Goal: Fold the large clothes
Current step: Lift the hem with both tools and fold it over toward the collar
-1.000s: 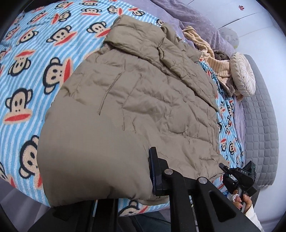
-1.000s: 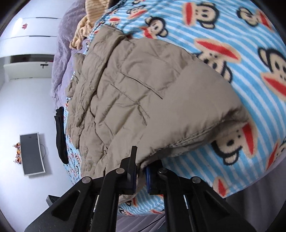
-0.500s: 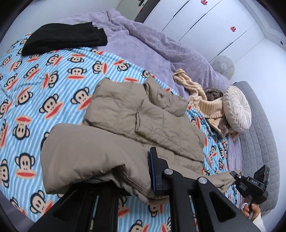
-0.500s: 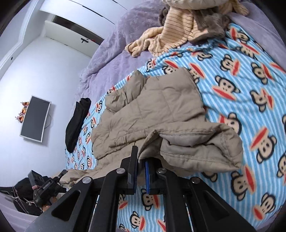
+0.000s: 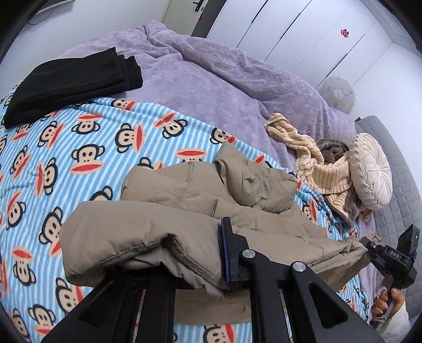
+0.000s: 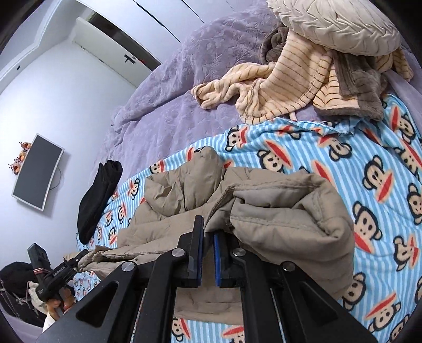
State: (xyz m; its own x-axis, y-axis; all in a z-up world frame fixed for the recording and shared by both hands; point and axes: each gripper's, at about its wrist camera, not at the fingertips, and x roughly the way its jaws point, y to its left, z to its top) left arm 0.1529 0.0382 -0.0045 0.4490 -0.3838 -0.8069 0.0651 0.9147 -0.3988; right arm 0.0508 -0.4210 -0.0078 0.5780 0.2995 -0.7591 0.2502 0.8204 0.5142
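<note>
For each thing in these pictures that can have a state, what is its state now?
Jacket: hem lifted off the bed, partly folded over itself.
Left tool: shut on jacket.
Right tool: shut on jacket.
Black garment: folded, flat on the bed.
Striped robe: crumpled, partly under the cushion.
Purple quilt: rumpled.
Screen: dark.

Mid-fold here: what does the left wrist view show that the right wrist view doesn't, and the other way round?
Only the left wrist view shows the round lamp and grey headboard. Only the right wrist view shows the wall screen and doorway. Both show the tan jacket, each lower corner clamped by the left gripper or right gripper, the black garment, round cushion and monkey blanket.
</note>
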